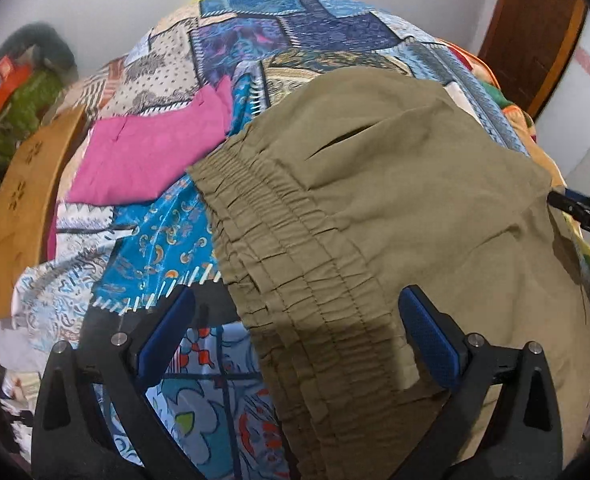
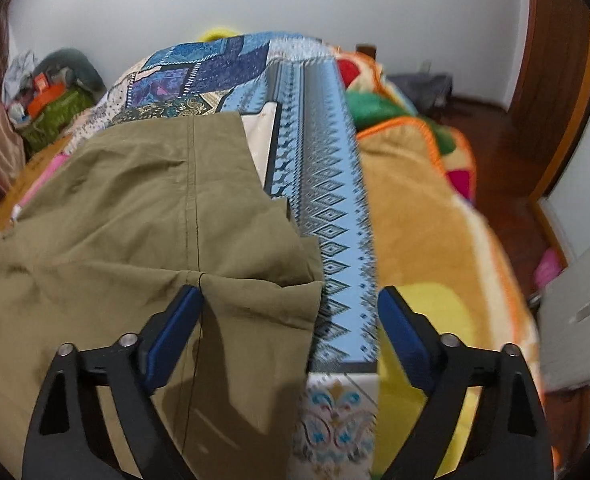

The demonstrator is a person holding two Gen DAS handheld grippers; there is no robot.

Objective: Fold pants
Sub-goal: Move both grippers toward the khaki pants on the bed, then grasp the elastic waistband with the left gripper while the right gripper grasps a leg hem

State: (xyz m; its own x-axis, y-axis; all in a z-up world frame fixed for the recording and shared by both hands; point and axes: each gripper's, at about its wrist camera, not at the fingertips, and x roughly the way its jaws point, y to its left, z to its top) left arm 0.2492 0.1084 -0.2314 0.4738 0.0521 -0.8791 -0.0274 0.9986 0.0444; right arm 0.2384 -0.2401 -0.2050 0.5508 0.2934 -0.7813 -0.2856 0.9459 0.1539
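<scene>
Olive-khaki pants (image 1: pixel 395 200) lie folded on a bed with a patchwork cover (image 1: pixel 255 40). Their gathered elastic waistband (image 1: pixel 295 272) runs down the left wrist view. My left gripper (image 1: pixel 295 320) is open, its blue pads either side of the waistband, just above it. In the right wrist view the pants (image 2: pixel 155 208) lie at the left with a centre seam. My right gripper (image 2: pixel 291 320) is open over the pants' right edge, holding nothing. The tip of the right gripper (image 1: pixel 579 212) shows at the right edge of the left wrist view.
A pink garment (image 1: pixel 147 156) lies on the bed left of the pants. A wooden bed board (image 1: pixel 19 216) is at the left. An orange and yellow blanket (image 2: pixel 435 240) lies on the right. A clutter pile (image 2: pixel 51 92) sits in the far left corner. A wooden door (image 2: pixel 555 80) stands at the right.
</scene>
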